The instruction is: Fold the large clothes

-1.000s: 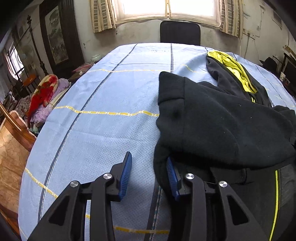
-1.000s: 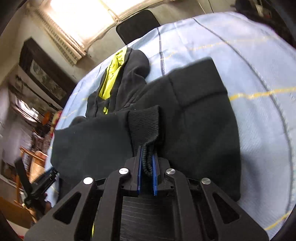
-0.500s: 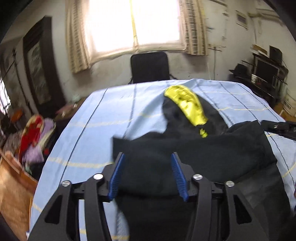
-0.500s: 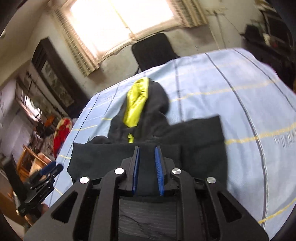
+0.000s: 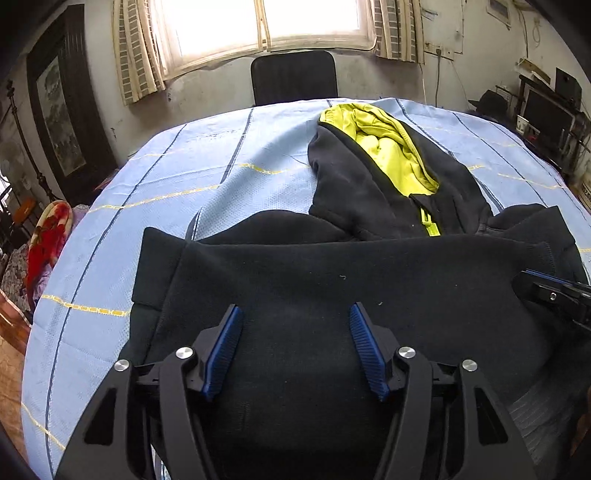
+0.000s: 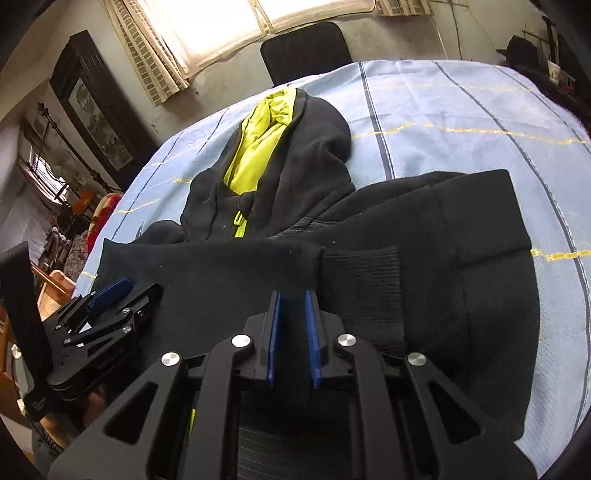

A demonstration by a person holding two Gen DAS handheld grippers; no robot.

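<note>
Left wrist view shows our left gripper (image 5: 295, 350) spread wide above the black hoodie (image 5: 332, 288), gripping nothing. Our right gripper (image 6: 293, 332) has a narrow gap, empty. The hoodie lies folded on the blue tablecloth (image 5: 166, 206), its yellow-lined hood (image 5: 384, 147) toward twelve o'clock.

Quick count: there was one black hoodie (image 5: 332, 288) with a yellow-lined hood, one blue checked cloth (image 5: 155, 206) over the bench, one black chair (image 5: 293, 79) behind it, one window (image 5: 258, 22), and two tongs.
</note>
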